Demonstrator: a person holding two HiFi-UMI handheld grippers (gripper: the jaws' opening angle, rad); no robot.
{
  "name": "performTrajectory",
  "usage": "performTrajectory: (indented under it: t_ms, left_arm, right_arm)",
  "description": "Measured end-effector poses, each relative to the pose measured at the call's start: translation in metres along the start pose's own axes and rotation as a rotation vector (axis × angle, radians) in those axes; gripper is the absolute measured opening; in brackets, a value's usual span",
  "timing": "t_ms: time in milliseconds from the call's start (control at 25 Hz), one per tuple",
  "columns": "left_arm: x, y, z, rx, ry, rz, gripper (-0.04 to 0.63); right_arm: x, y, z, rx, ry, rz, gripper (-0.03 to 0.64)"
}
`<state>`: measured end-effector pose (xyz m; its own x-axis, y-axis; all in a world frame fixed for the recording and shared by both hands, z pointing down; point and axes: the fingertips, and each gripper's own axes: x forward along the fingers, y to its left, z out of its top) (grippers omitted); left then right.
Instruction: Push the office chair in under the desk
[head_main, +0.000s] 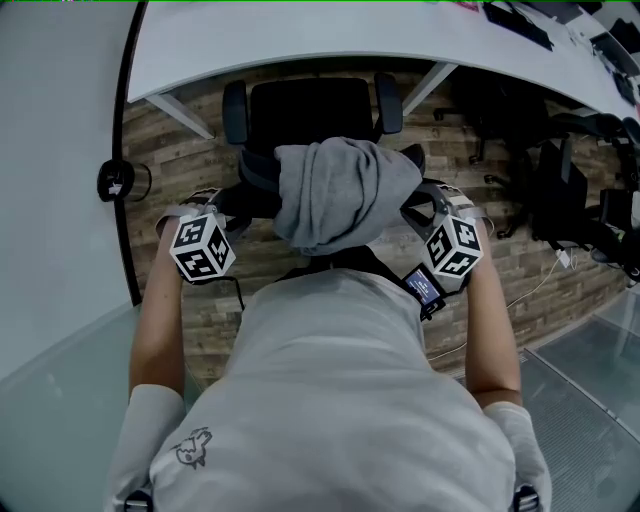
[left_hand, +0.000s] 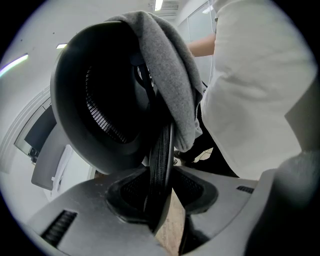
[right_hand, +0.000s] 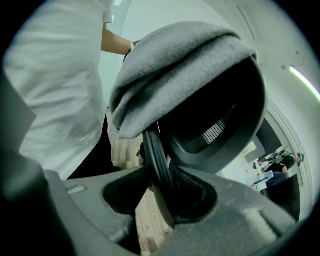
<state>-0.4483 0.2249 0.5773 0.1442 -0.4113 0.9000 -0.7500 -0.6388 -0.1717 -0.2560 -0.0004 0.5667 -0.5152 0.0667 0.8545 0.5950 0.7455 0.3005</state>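
Observation:
A black office chair (head_main: 310, 110) stands at the white desk (head_main: 300, 40), its seat and armrests partly under the desk's edge. A grey garment (head_main: 335, 195) hangs over the top of its back. In the head view my left gripper (head_main: 238, 200) holds the back's left side and my right gripper (head_main: 420, 208) its right side. Seen from the left gripper view, my left gripper (left_hand: 160, 195) is shut on the back's thin black rim (left_hand: 161, 160). In the right gripper view, my right gripper (right_hand: 160, 192) has the rim (right_hand: 155, 155) between its pads, pressed into one.
A second black chair (head_main: 500, 120) and dark equipment with cables (head_main: 570, 190) sit to the right under the desk. A black curved post (head_main: 125, 150) runs down the left. The person's white shirt (head_main: 330, 400) fills the near part. The floor (head_main: 170, 140) is wood-look.

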Motion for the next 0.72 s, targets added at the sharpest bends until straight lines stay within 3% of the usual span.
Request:
performTrajectory:
  t_ms: [320, 560, 720]
  left_arm:
    - [0.014, 0.043, -0.004, -0.051, 0.059, 0.025, 0.14]
    - [0.024, 0.085, -0.009, -0.082, 0.067, -0.025, 0.14]
    - [0.025, 0.119, -0.019, -0.098, 0.082, 0.0, 0.14]
  right_arm:
    - [0.022, -0.048, -0.003, -0.043, -0.023, 0.009, 0.149]
    - [0.044, -0.096, -0.001, -0.078, -0.048, 0.022, 0.146]
    - [0.059, -0.129, 0.009, -0.099, -0.058, 0.03, 0.143]
